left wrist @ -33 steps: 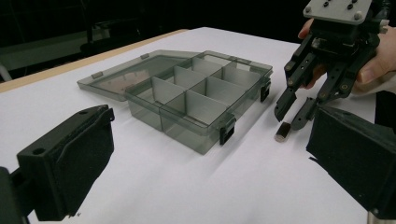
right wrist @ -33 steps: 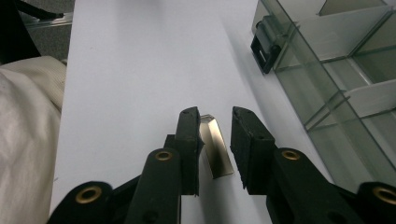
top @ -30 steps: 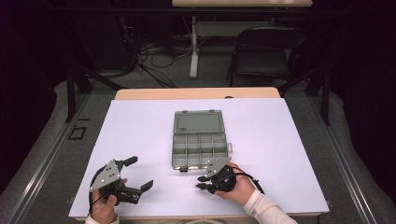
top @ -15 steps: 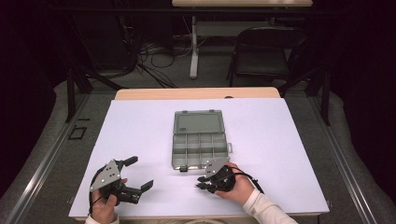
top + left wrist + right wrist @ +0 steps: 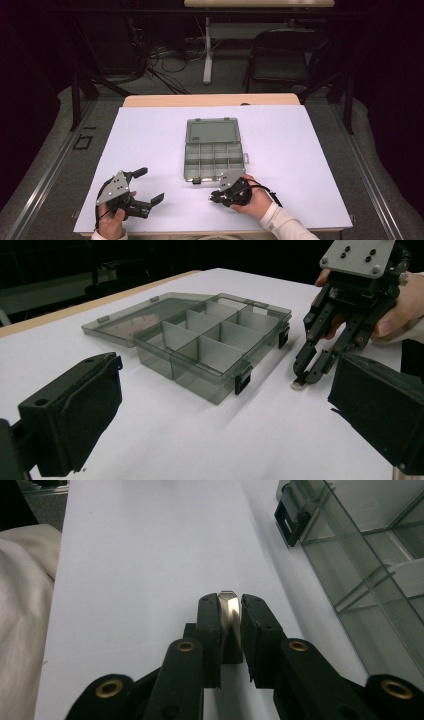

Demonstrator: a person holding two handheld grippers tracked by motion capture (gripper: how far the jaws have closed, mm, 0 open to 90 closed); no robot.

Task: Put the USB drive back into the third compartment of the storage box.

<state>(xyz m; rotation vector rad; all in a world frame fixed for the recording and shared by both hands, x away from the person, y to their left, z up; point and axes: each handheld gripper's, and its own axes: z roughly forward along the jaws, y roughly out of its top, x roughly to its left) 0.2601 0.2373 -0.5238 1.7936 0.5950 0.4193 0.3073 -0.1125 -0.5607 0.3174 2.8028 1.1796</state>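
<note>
- The right gripper point(image 5: 214, 196) is pinching a small shiny metal piece point(image 5: 229, 611) between its jaws; the piece is down at the white table point(image 5: 300, 150), just beside the front of the clear box point(image 5: 214, 159).
- The box is open, with its lid point(image 5: 145, 322) lying flat behind it.
- The left gripper point(image 5: 150, 186) has its jaws spread wide and holds nothing; it is well apart from the box.
</note>
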